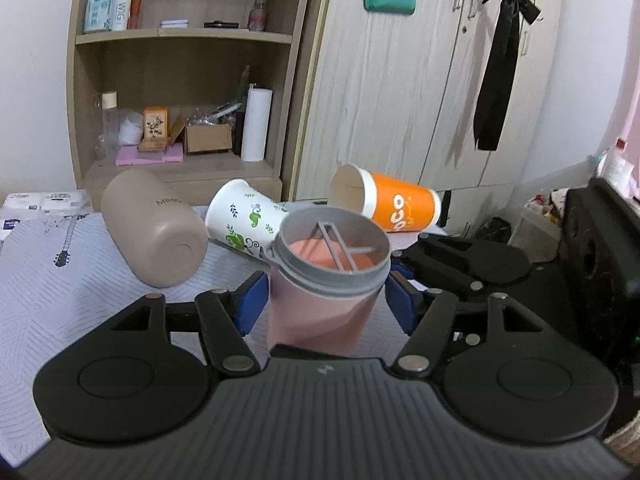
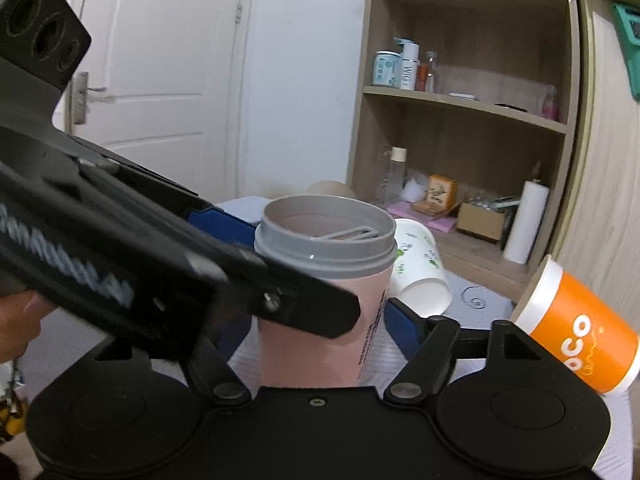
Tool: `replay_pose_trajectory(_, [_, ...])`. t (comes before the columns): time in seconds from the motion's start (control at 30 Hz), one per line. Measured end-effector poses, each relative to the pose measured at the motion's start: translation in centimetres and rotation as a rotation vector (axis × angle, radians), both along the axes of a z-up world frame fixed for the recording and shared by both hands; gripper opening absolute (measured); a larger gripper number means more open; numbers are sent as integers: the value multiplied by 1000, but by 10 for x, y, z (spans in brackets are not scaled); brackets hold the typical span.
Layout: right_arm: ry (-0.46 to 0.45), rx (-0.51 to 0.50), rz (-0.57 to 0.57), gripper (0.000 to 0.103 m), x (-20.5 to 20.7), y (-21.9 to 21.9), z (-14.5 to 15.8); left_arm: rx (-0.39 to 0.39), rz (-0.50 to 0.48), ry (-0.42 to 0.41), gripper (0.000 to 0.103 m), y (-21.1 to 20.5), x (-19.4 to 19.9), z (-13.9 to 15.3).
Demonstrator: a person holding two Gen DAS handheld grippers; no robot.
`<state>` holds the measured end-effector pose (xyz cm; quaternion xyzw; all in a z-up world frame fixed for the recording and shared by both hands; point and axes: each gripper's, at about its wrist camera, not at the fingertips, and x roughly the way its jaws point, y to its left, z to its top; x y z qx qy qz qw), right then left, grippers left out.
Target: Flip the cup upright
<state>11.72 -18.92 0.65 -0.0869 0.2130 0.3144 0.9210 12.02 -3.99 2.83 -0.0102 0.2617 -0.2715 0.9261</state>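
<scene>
A pink cup with a grey screw rim (image 1: 320,300) stands nearly upright, mouth up, between the blue pads of my left gripper (image 1: 324,300), which is shut on it. In the right wrist view the same pink cup (image 2: 326,304) sits between my right gripper's blue pads (image 2: 402,326), with the left gripper's black body (image 2: 140,264) crossing in front from the left. My right gripper (image 2: 320,320) brackets the cup; contact is unclear. The cup's base is hidden by the gripper bodies.
On the patterned table cloth (image 1: 60,280) lie a beige tumbler (image 1: 154,230), a white leaf-print paper cup (image 1: 244,216) and an orange paper cup (image 1: 396,204), all on their sides. A wooden shelf unit (image 1: 180,80) and wardrobe stand behind.
</scene>
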Motion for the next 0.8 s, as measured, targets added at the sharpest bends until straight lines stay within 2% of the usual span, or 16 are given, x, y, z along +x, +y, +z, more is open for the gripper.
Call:
replay_pose_trajectory(0.07, [-2,1,-8,82,-2,-1,0,-3,1,-18,70,3,-5,2])
replay_pose_trajectory(0.4, [-11,-23,-52,82,-21,-7,2,-36,5,-33,71,14,-29,2])
replay_pose_trajectory(0.5, [-28,-16,-93,82,-36,-16,4,-49,32,-57,71,20,-41,2])
replay_pose_trajectory(0.6, [-44,21,-82,82,-55,-26,6,-42,72,-104,71,24,-57,3])
replay_pose_trajectory(0.8, [-143,84,-184,82,-103,-42,20,-5,197,-186,74,34,-96,10])
